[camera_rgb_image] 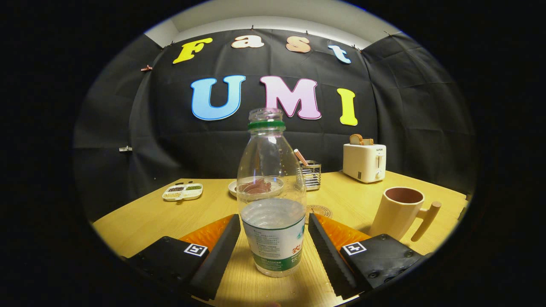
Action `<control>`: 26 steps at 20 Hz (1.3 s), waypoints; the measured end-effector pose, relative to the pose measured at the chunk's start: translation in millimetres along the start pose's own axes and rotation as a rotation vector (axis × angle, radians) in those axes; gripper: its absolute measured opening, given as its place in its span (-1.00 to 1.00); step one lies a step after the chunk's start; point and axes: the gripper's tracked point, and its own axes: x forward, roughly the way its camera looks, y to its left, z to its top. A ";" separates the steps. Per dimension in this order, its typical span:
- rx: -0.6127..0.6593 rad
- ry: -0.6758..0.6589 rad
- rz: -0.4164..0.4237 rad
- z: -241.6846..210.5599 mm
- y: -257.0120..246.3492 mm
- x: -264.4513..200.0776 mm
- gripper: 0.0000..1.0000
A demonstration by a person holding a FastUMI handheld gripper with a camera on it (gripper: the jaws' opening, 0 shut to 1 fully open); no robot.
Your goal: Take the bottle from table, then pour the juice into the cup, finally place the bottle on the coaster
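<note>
Gripper [273, 238] spread wide, fingers flanking the bottle [271, 200] without touching it. Bottle upright on table [140, 221], uncapped, partly filled. Cup [399, 212] to its right; coaster [318, 212] just behind the bottle

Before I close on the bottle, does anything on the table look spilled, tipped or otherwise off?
Nothing stands out. The bottle stands upright, uncapped, between the open gripper's fingers, untouched. The cup is upright, the coaster lies flat behind the bottle, and the table shows no spill.

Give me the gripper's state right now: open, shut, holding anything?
Gripper: open, fingers either side of the upright bottle, with gaps, not gripping it.
</note>
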 end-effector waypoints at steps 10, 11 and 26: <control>-0.010 -0.008 0.009 25.9 1.2 -0.9 0.52; 0.012 -0.015 0.012 33.6 1.1 -1.7 0.52; 0.632 0.061 0.071 62.6 -11.8 -11.1 0.50</control>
